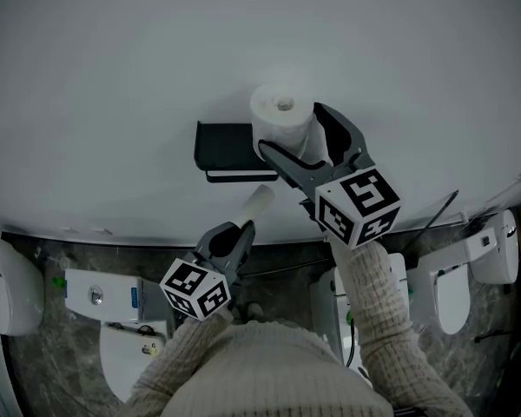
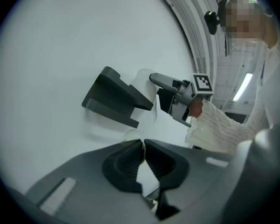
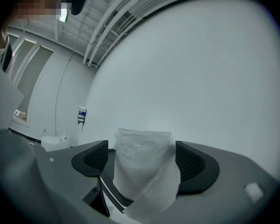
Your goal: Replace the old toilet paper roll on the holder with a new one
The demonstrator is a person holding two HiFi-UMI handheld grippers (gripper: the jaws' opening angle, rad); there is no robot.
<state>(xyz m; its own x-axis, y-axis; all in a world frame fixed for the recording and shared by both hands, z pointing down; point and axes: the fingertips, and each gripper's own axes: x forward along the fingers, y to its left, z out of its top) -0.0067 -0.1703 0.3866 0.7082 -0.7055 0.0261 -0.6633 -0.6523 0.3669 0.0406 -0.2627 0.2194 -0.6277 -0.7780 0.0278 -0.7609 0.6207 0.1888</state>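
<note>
A full white toilet paper roll (image 1: pixel 282 115) sits against the white wall beside the black holder (image 1: pixel 224 148). My right gripper (image 1: pixel 291 129) stands open around the roll, one jaw on each side. In the right gripper view the roll (image 3: pixel 143 164) fills the middle between the pads, with a gap showing at the left pad (image 3: pixel 94 160), and a loose paper tail hangs down. Below the holder, my left gripper (image 1: pixel 241 230) is shut on a pale, flattened old tube (image 1: pixel 259 203). The left gripper view shows the holder (image 2: pixel 113 97), my left gripper (image 2: pixel 143 143) and my right gripper (image 2: pixel 159 90).
Below the wall runs a dark marbled floor with white toilets at the left (image 1: pixel 13 295) and right (image 1: pixel 469 272), and a cistern (image 1: pixel 100 294) between. A small dispenser (image 3: pixel 81 115) hangs on the far wall. Knit sleeves (image 1: pixel 378 311) reach up from the bottom edge.
</note>
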